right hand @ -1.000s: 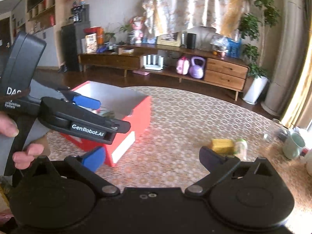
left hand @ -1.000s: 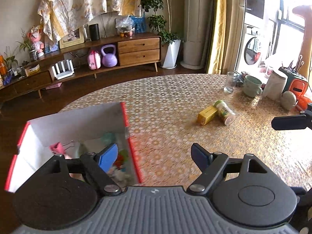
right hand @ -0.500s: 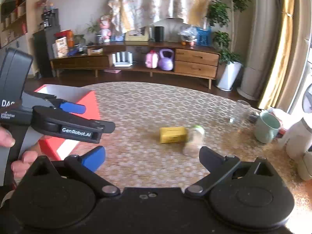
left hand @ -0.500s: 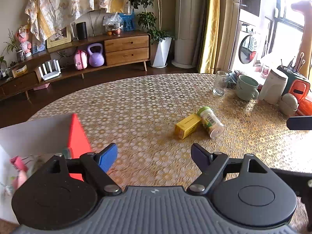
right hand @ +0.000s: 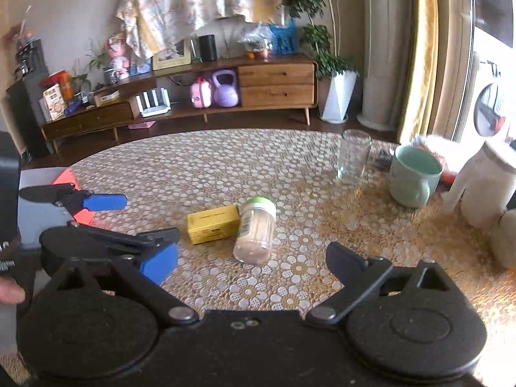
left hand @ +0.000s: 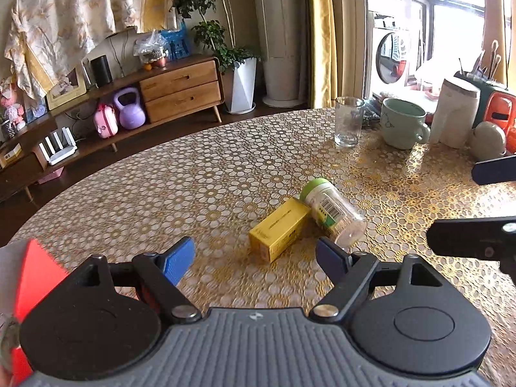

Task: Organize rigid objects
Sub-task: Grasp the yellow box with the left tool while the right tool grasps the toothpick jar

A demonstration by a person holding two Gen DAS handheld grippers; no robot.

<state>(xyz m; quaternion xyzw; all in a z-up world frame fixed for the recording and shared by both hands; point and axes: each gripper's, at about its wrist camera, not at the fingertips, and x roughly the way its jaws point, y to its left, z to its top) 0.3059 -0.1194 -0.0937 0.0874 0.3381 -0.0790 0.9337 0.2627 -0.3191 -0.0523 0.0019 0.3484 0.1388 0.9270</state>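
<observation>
Right now both grippers hang over the tabletop (left hand: pixel 225 167) with nothing held, so the step in hand looks like the reach for the next pickup. The left gripper (left hand: pixel 254 258) has its fingers spread wide and empty. The right gripper (right hand: pixel 254 258) is wide too, its fingers closing a little, with nothing between them.

The task's things lie together mid-table: a yellow box (left hand: pixel 279 229) on its side, touching a clear jar with a green lid (left hand: pixel 332 214), also on its side. From the left wrist they sit at about twelve to one o'clock, just beyond the fingertips. From the right wrist the jar (right hand: pixel 256 230) is at twelve o'clock, the box (right hand: pixel 213 224) at eleven.

The red box (left hand: pixel 35 277) shows at nine o'clock, presumably where they go. Next, one gripper should come down so its fingers straddle one item, without nudging the other; the jar may roll.
</observation>
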